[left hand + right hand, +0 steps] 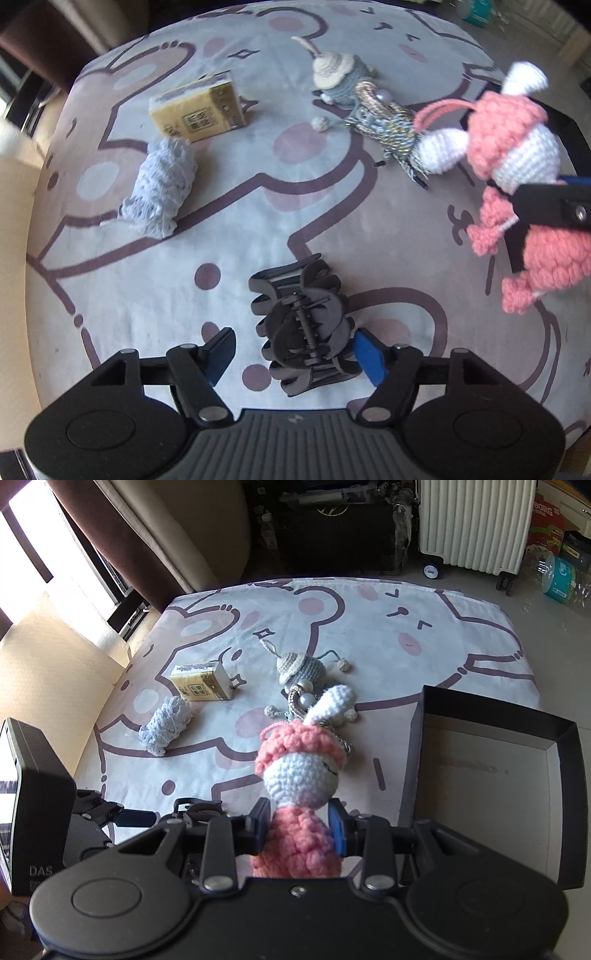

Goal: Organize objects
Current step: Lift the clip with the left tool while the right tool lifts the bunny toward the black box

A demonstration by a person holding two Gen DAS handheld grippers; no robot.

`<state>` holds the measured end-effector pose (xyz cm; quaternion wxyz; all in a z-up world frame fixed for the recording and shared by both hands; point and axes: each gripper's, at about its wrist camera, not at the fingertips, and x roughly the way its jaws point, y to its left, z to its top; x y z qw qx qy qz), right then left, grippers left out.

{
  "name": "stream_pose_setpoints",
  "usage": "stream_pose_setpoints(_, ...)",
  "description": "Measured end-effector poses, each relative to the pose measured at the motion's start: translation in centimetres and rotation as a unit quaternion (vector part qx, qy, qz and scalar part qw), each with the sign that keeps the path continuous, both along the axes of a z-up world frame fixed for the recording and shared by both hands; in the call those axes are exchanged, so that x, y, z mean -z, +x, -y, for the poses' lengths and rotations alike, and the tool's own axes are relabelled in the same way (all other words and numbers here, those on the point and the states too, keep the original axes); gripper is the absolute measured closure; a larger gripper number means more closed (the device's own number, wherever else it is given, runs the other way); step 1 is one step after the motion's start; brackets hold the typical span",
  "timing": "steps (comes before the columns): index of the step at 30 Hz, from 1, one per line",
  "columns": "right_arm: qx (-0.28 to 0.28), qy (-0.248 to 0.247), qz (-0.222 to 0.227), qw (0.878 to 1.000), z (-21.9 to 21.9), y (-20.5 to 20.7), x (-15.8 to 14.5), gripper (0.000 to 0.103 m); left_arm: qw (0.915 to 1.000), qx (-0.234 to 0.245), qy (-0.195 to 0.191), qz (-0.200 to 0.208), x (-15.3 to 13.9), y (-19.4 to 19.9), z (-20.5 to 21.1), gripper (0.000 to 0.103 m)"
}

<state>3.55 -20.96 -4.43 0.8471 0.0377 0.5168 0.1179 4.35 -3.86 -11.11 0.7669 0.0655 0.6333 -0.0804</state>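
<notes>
A black hair claw clip [303, 332] lies on the cartoon-print cloth [229, 266] between the fingers of my left gripper [295, 345]. The jaws are open: the left pad stands apart from the clip and the blue right pad sits against its side. My right gripper [301, 818] is shut on the body of a pink and white crochet doll [301, 771], held above the cloth. The doll [517, 147] also shows at the right edge of the left wrist view. An open black box [498, 709] with a pale inside stands to the right of the doll.
A yellow tissue pack [201, 686], a pale blue crochet roll [166, 725], a grey crochet doll [299, 668] and a beaded woven charm [388, 122] lie on the cloth. A white radiator [476, 520] and curtains stand beyond its far edge.
</notes>
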Motion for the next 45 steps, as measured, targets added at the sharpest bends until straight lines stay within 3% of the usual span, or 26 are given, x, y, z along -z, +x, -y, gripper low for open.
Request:
stream_pose_setpoints(6, -0.007, 0.003, 0.006, 1.0, -0.1, -0.1, -0.3, 0.068, 0.9956, -0.086, -0.033, -0.016, -0.1, 0.3, -0.9, 0.043)
stream_pose_setpoints(10, -0.011, 0.0, 0.007, 1.0, 0.0, -0.2, -0.3, 0.068, 0.9932, -0.11, -0.036, -0.012, -0.4, 0.3, -0.7, 0.056)
stream_pose_setpoints(16, -0.01, -0.002, 0.007, 1.0, 0.3, -0.2, -0.3, 0.068, 0.9932, -0.111, -0.035, -0.009, -0.3, 0.3, -0.6, 0.058)
stream_pose_setpoints(23, -0.008, -0.001, 0.01, 1.0, 0.7, -0.3, -0.3, 0.068, 0.9935, -0.103, -0.045, 0.022, -1.9, 0.2, -0.8, 0.058)
stream_pose_setpoints(45, 0.01, 0.0, 0.085, 0.996, 0.6, -1.7, -5.3, 0.068, 0.986, -0.073, -0.038, 0.145, -11.7, -1.2, 0.5, 0.058)
